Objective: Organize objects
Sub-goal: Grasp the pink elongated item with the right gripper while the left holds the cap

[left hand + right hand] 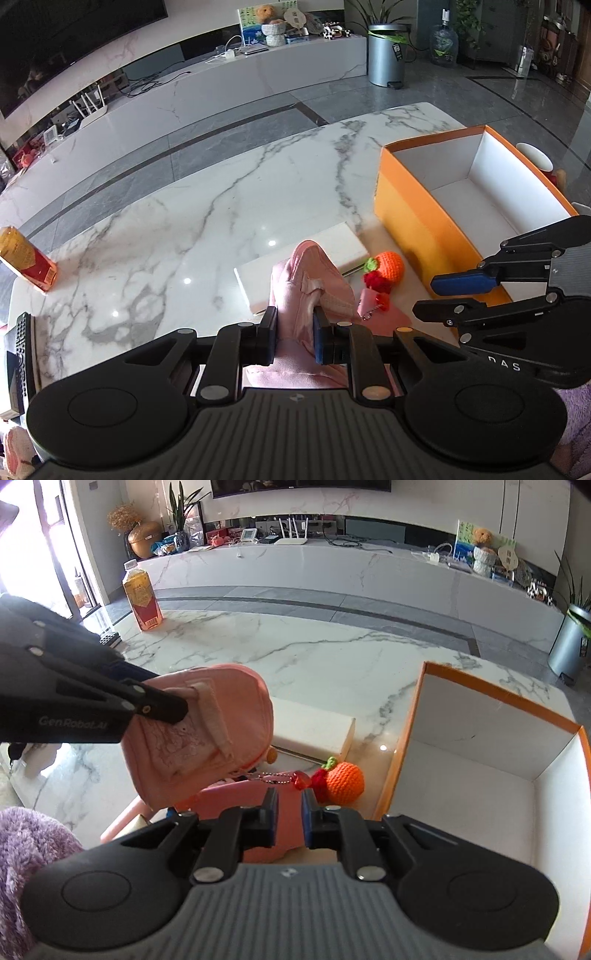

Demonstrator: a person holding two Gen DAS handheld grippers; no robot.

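- Left claw (295, 338): pinching the pink pouch (310, 284), lifted off the table; in the right wrist view it grips the pouch from the side.
- Right claw (289, 818): jaws narrowly parted, low over a flat pink item (258, 812); whether they grip it cannot be told. In the left wrist view its blue-padded fingers (461, 282) hang at the near wall of the box, nothing visible between them.
- Table (184, 229): white marble, carries everything listed below.
- Orange box (413, 221): open top, white inside, nothing visible in it; stands at the right of the table.
- White flat box (258, 273): lies beside the orange box, partly behind the pouch.
- Pink pouch: airborne, near the orange box but not over it; a bead chain with a red charm (300, 780) hangs from it.
- Drink bottle (142, 598): upright, far corner, well apart from the rest.
- Crocheted orange fruit (345, 782): on the table just beside the box wall, a red knitted piece against it.
- Progress, judged: early. Box unfilled; pouch in transit; fruit, white box, pink item and bottle remain.
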